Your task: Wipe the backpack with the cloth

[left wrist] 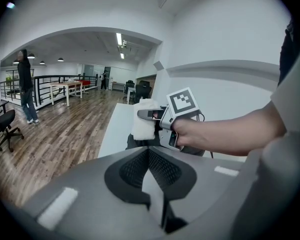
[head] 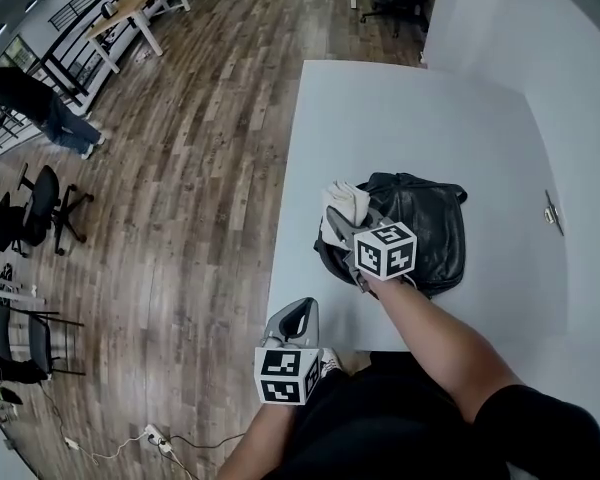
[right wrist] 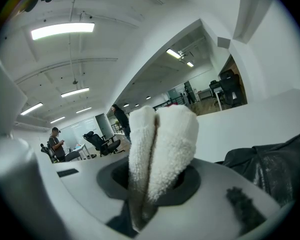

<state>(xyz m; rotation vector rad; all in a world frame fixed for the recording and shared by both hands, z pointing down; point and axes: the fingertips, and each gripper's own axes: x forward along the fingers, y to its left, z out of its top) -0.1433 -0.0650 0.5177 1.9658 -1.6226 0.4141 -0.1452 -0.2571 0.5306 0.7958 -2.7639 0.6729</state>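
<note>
Your right gripper (head: 338,218) is clamped on the cloth (head: 347,199). In the right gripper view the white terry fold stands up between the jaws, pinched at its lower part, with two thick lobes above them. The cloth hangs over the left end of the backpack (head: 432,230); you cannot tell from any view whether it touches the leather. The backpack is black and shiny and lies flat on the desk (head: 410,118), close to the left edge and in the half nearer you. Your right forearm crosses the near edge of the desk to reach it.

Your left gripper (head: 297,320) is off the desk, just outside its near left corner, low by your lap and above the wood floor (head: 200,168). Its jaws are together with nothing between them, and it points toward your right gripper and the cloth.

A small grey object (head: 552,211) lies near the right edge of the desk, well apart from the backpack. Across the floor a person (head: 35,103) stands by a railing, with office chairs (head: 45,203) nearer you
</note>
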